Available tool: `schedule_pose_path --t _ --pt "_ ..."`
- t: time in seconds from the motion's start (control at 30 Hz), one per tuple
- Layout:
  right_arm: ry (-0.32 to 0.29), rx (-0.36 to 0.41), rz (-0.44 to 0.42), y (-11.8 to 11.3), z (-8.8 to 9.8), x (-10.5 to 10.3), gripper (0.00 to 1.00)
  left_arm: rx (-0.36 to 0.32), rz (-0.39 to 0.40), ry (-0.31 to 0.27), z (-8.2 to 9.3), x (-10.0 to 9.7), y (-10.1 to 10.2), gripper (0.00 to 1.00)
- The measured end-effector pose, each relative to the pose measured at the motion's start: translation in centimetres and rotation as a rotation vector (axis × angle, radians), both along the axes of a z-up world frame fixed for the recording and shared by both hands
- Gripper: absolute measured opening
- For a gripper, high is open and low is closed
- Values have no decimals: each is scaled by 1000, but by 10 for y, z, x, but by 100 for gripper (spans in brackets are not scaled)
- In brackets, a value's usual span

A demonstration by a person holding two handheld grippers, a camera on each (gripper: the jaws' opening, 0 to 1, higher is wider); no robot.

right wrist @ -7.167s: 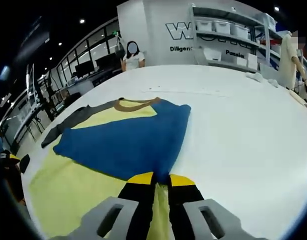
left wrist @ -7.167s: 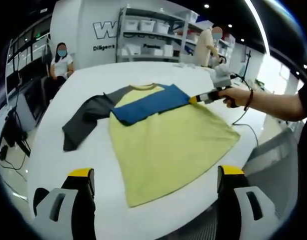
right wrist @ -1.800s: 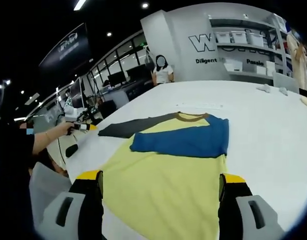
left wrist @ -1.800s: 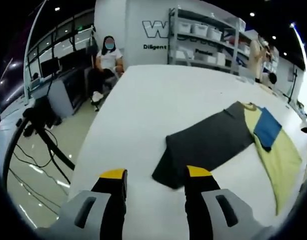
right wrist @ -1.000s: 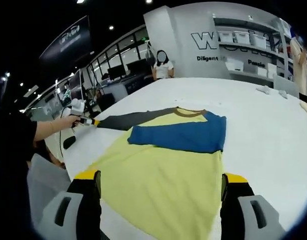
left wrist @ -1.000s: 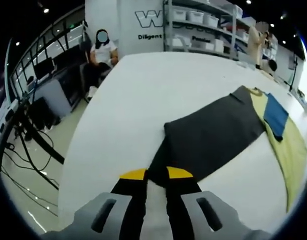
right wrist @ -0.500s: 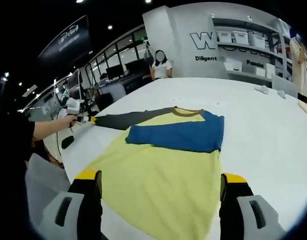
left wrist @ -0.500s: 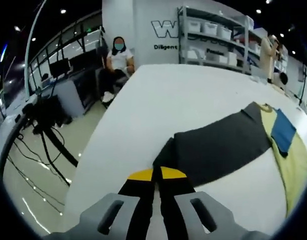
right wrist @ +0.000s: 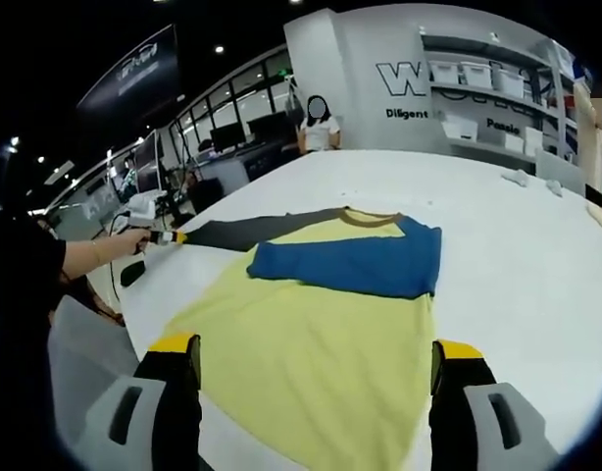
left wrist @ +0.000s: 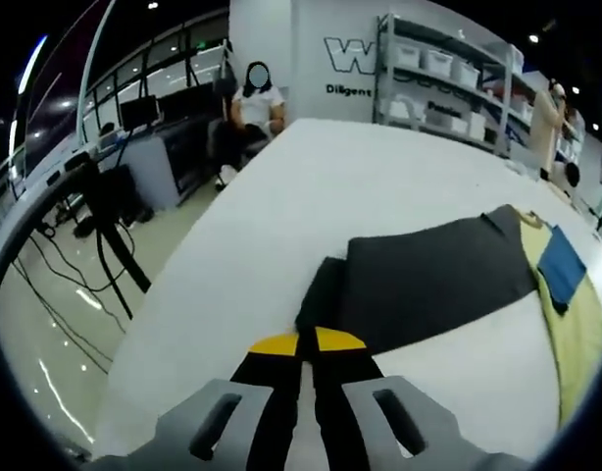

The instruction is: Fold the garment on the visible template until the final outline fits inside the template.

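A yellow T-shirt (right wrist: pixel 321 334) lies flat on the white table (right wrist: pixel 517 255), its blue sleeve (right wrist: pixel 350 260) folded across the chest. Its grey sleeve (right wrist: pixel 252 231) stretches out to the left. In the left gripper view the grey sleeve (left wrist: pixel 438 280) runs up and to the right from the cuff (left wrist: pixel 323 292). My left gripper (left wrist: pixel 301 343) is shut on that cuff at the sleeve's end. In the right gripper view the left gripper (right wrist: pixel 169 236) shows small, held by a hand. My right gripper (right wrist: pixel 316 348) hangs open over the shirt's hem, holding nothing.
The table's edge (left wrist: pixel 174 324) drops to the floor on the left, where cables (left wrist: pixel 85 294) lie. A seated person (left wrist: pixel 254 98) is at the table's far end, with shelves of white bins (left wrist: pixel 428 69) behind. Small white items (right wrist: pixel 531 177) lie far right.
The right gripper let go of the folded blue sleeve and pulled back open. The left gripper went to the grey sleeve's cuff, shut on it, and now draws it slightly.
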State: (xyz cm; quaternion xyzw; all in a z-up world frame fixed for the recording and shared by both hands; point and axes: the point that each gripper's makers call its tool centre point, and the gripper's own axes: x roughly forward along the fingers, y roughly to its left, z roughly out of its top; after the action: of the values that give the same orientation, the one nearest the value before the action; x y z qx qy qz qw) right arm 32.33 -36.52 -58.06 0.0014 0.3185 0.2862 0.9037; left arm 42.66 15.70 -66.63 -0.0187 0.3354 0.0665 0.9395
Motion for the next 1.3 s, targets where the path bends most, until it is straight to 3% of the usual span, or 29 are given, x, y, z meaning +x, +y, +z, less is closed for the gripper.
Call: schedule_pose_path --t 0.27,0.4,0.53,0.93,1.1,1.17,1.3 --pt "2 -2 1 1 -2 -1 96 113 -85 -10 16 13 9 22" --pt "2 -3 -10 -3 -3 -1 95 135 -127 -14 23 25 10 25" --pt "5 -7 -22 -6 -4 0 95 139 -182 18 17 37 6 29" --pt "24 -23 -46 -15 -9 -2 94 171 -261 71 5 65 0 23" --pt "29 -22 -53 -16 -10 -3 94 146 -273 97 2 66 -1 15" --pt "30 -23 -54 -17 -10 -3 94 91 -253 89 1 67 -3 13" --pt "36 -28 -55 -19 -12 -5 94 71 -277 88 0 66 -7 6"
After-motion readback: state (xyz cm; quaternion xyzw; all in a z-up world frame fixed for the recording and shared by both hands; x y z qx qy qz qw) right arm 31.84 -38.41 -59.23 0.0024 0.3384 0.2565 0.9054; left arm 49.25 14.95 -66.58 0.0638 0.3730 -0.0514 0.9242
